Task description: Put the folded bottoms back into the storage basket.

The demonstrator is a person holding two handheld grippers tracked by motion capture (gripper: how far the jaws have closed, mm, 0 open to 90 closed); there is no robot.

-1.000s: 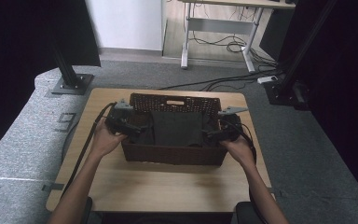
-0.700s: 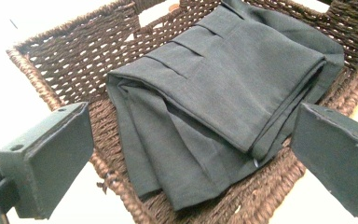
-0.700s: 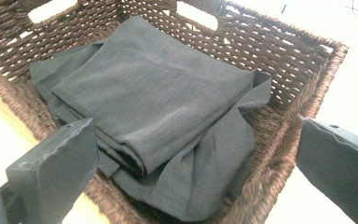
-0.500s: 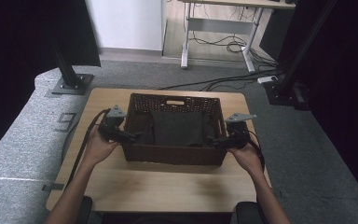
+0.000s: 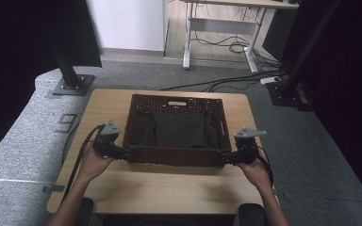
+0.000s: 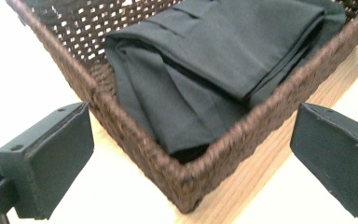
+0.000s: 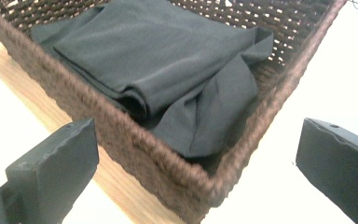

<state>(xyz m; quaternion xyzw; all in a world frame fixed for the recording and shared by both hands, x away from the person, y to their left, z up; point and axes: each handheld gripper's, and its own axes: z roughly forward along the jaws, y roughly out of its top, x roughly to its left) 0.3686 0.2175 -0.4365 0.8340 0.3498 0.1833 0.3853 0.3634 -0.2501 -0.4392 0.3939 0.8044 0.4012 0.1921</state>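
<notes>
Basket [image 5: 176, 155] stiff wicker, light, soft dark cloth [image 5: 176, 132] inside; grip near corners; left claw [image 5: 122, 151] and right claw [image 5: 227, 157] gape wide, empty.

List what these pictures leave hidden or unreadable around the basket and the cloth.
- Basket floor: covered by the folded dark cloth in both gripper views.
- Cloth type: folds hide its full shape.
- Basket far end: cut off by the top edge in both gripper views.
- Left tongs and right tongs tips: too small and dark in the high view.
</notes>
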